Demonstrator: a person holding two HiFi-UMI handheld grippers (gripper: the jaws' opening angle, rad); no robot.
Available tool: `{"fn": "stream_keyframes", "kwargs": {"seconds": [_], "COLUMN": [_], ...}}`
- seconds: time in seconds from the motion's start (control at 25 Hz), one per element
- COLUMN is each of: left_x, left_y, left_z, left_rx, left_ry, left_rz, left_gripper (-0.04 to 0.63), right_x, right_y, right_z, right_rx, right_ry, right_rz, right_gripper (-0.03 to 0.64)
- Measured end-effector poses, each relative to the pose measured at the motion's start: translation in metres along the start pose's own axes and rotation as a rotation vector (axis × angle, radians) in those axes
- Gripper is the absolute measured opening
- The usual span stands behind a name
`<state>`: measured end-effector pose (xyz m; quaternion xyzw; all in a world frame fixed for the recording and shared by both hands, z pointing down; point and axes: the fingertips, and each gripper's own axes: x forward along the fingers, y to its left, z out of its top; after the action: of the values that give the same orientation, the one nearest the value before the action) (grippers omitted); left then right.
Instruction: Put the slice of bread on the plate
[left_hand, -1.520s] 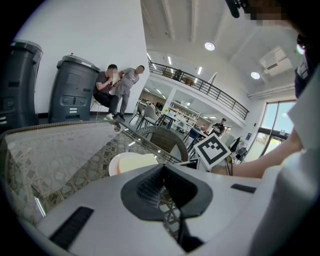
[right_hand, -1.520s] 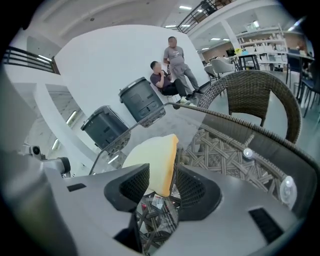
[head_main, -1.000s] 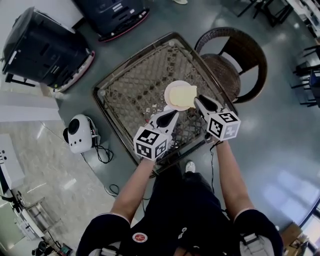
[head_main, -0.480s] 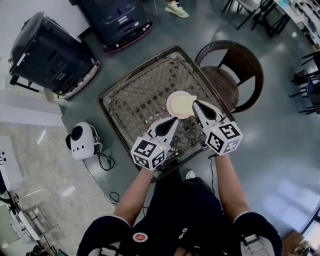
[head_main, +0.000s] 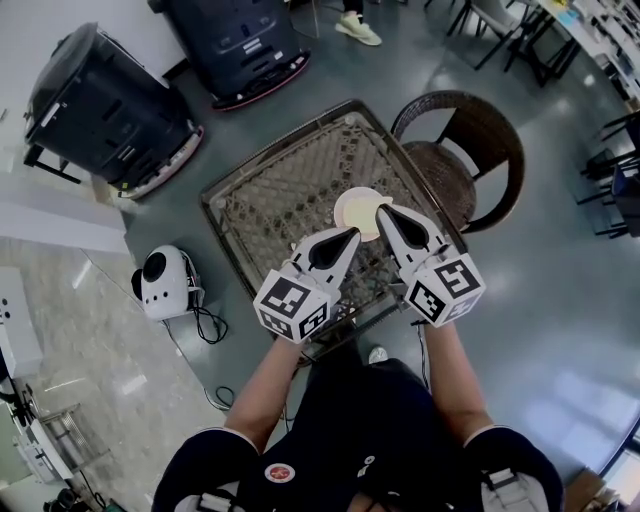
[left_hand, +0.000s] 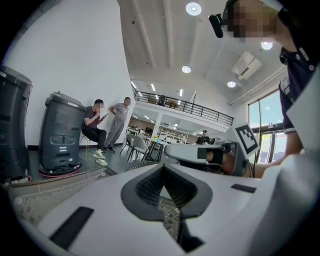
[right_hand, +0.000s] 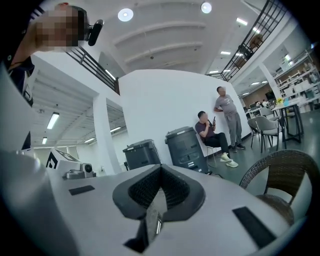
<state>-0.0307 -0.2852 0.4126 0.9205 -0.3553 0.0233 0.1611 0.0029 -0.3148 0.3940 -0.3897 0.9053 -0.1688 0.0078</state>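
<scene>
Head view looks steeply down on the person's dark shirt and 2 bare forearms reaching forward, each hand carrying a gripper with a marker cube. The left gripper and the right gripper are held side by side above the near half of a square wicker table, their tips angled toward each other. Left gripper view shows its jaws drawn together at the tips with nothing between them, only the table's lattice visible through the narrow slit behind. Right gripper view shows the same: jaws closed tight and empty.

Just past the tips, a round pale plate sits on the table toward its right side, and the slice of bread lies on it; the right gripper's tip overlaps the plate's edge in this view, so contact cannot be judged.

Beyond the table's right corner stands a round wicker chair. On the floor to the left lies a small white device with a black cable. Farther off stand 2 dark machines. By the white wall, 1 seated person and 1 standing person are together.
</scene>
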Motion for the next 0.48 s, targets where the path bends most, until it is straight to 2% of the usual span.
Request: {"fn": "stream_keyframes", "kwargs": {"seconds": [0.48], "left_x": [-0.005], "left_y": [-0.015], "left_z": [0.032], "left_rx": [0.036], "left_ry": [-0.039], "left_rz": [-0.017], "left_gripper": [0.008], "right_x": [-0.01], "right_y": [0.017], "right_z": [0.03], "right_rx": [-0.031], "right_ry": [-0.069], "right_rz": [0.021], "right_gripper": [0.008]}}
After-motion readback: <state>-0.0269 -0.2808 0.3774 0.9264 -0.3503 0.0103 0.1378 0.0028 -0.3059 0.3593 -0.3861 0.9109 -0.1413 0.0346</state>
